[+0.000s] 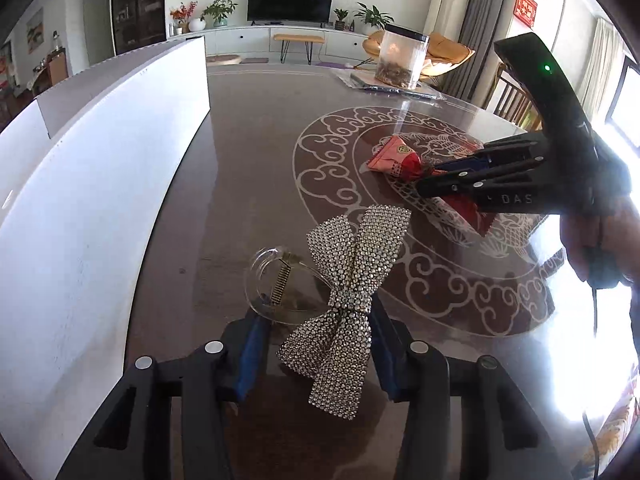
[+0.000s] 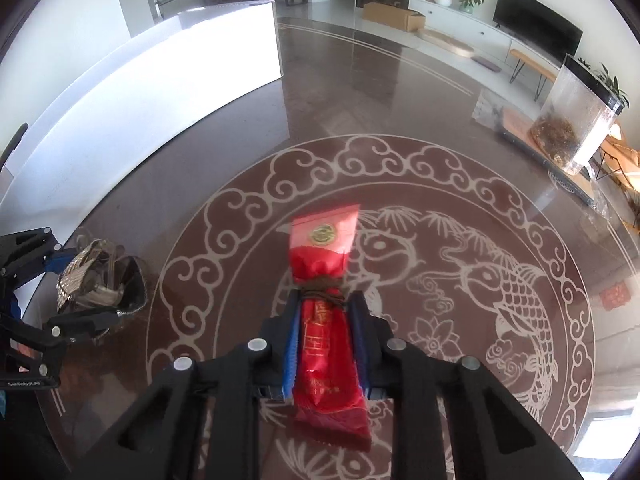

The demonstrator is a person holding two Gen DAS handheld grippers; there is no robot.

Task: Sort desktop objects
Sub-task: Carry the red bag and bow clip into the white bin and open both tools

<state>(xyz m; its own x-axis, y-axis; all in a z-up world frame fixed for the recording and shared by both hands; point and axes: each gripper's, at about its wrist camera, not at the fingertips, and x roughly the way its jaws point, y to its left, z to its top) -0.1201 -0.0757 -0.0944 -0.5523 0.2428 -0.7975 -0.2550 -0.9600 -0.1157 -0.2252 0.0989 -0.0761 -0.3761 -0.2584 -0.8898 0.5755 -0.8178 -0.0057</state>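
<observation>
Right gripper [image 2: 326,332]: pads clamped on red pouch [image 2: 326,320], centre frame, over patterned table [image 2: 440,184]. Left gripper [image 1: 316,344]: jaws apart, straddling rhinestone bow clip [image 1: 348,304], not visibly pressing. White box [image 1: 100,184], left; clear jar [image 1: 400,60], upper right.

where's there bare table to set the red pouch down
Bare tabletop runs between the white box and the clear jar, beyond the carp medallion. Crowded near the rhinestone bow clip, straddled by the left gripper. The right gripper clamps the red pouch.

Red pouch [image 2: 326,332] between right gripper [image 2: 326,344] fingers [image 2: 291,344], clamped.
</observation>
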